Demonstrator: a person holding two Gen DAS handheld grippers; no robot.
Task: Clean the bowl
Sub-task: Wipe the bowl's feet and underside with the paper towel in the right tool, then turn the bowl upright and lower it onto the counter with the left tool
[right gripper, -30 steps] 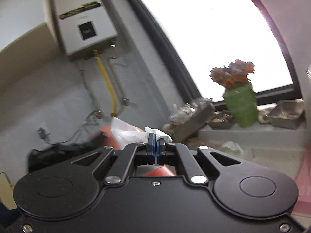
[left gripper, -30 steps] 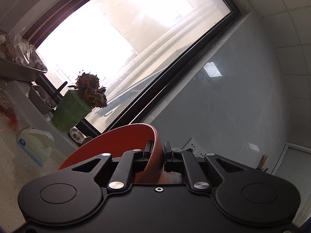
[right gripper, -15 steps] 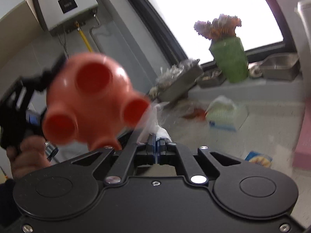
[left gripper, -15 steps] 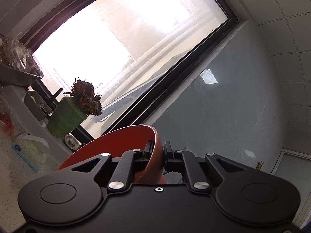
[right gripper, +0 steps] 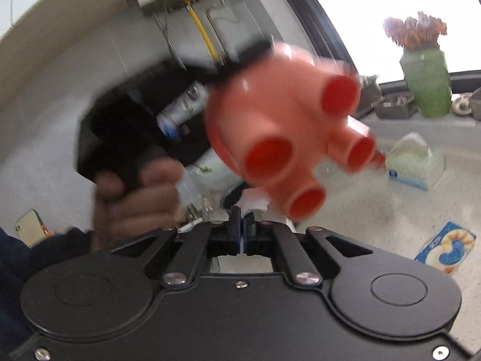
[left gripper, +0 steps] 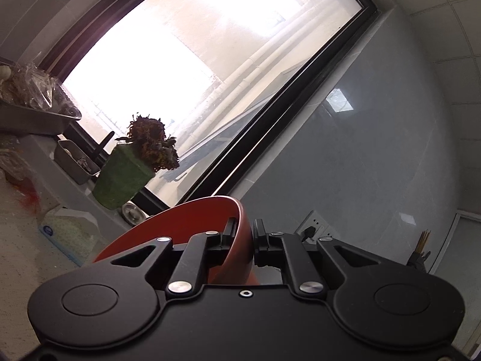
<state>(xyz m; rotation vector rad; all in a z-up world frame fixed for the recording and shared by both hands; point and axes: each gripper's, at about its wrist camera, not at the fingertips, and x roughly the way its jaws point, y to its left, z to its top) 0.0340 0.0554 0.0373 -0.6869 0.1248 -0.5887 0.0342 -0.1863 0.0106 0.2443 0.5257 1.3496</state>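
A person is holding a red bowl (left gripper: 192, 225) aloft in the left hand-held gripper (left gripper: 242, 234), whose jaws are pinching the bowl's rim, one finger inside the wall and the other outside it. In the left wrist view the bowl is tipping on edge, its open mouth facing toward the picture's left, with the bright window (left gripper: 210, 60) and a green pot of dried flowers (left gripper: 123, 177) on the sill behind it. The right hand-held gripper (right gripper: 241, 228) is clamping a crumpled white tissue (right gripper: 252, 203), its jaws nearly touching with only the thin paper between them. From the right wrist camera the bowl (right gripper: 279, 138) is showing its underside, a pale red dome with four stubby round feet, blurred, hanging above and just ahead of the tissue and slightly to the picture's right. The person's left hand (right gripper: 135, 192) is gripping the black handle of the other tool at the left of that frame. The relation that matters is this: the wad is meeting the bowl's outer base, while the soiled hollow, if any, is facing away from it, so the coming wipe seems to call for either turning the bowl or carrying the tissue round the rim. A tissue pack (right gripper: 410, 162) is lying on the speckled worktop (right gripper: 375, 210) below.
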